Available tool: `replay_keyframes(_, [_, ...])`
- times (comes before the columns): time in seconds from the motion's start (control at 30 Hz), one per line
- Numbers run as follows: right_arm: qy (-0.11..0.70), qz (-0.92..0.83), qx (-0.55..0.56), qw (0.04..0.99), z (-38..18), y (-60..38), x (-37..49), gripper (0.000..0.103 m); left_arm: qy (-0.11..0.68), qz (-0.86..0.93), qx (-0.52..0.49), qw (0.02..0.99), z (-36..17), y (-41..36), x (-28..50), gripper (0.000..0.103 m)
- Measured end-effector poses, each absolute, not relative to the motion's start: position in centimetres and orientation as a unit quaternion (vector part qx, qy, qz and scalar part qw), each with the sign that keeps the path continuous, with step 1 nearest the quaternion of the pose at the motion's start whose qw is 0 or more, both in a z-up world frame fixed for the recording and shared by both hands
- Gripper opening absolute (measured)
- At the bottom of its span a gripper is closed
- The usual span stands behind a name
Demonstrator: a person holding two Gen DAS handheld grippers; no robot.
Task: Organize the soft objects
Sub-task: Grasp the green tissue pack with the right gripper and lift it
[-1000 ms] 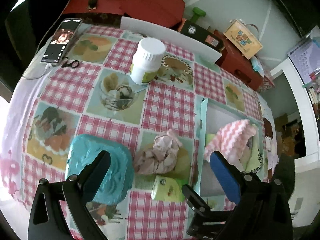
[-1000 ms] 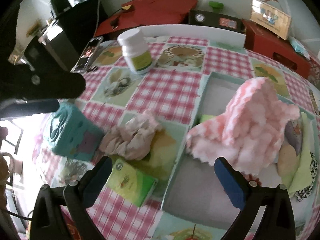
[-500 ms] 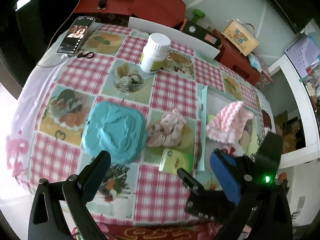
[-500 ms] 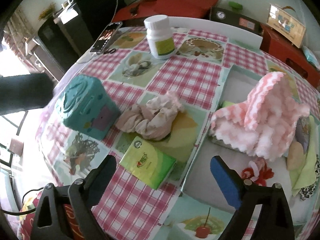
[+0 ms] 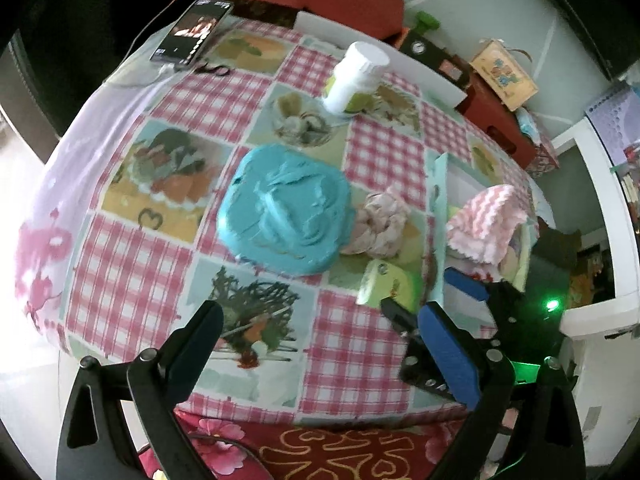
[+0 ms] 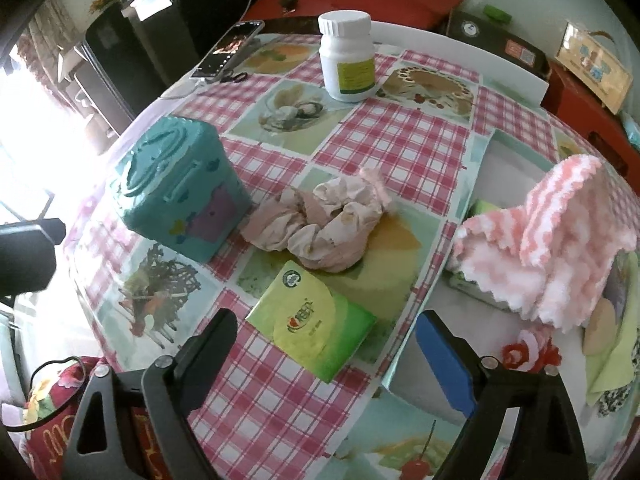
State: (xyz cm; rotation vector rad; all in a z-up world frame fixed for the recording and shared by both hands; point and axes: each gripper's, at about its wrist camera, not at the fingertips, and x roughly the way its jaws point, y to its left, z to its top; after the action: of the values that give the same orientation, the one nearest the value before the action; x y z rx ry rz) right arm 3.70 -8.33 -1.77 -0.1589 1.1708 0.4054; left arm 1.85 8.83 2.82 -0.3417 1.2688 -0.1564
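Note:
A crumpled pale pink cloth point(image 6: 320, 228) lies mid-table, next to a teal box point(image 6: 180, 196); it also shows in the left wrist view point(image 5: 380, 224). A green tissue pack point(image 6: 312, 328) lies in front of it. A pink zigzag towel point(image 6: 556, 236) is draped in the pale tray point(image 6: 436, 284) at the right, over other soft items. My right gripper point(image 6: 324, 352) is open and empty, above the tissue pack. My left gripper point(image 5: 320, 344) is open and empty, above the table's near edge.
A white pill bottle point(image 6: 348, 56) stands at the back. A phone point(image 6: 228, 50) and small scissors point(image 6: 234, 77) lie at the back left. Red cases and a wooden box point(image 6: 592, 68) stand behind the table. The right gripper's body shows in the left wrist view point(image 5: 500, 320).
Both grippers have pulled back and up from the table, so more of it shows. The objects have not moved. The jaws stay open.

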Motion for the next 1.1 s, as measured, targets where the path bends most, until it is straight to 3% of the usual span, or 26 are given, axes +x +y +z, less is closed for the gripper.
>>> replay_keyframes(1.1, [0.564,0.194,-0.132,0.792,-3.8,-5.6,5.0,0.090,0.618,-0.053,-0.176,0.764,-1.0,10.7,2.8,0.098])
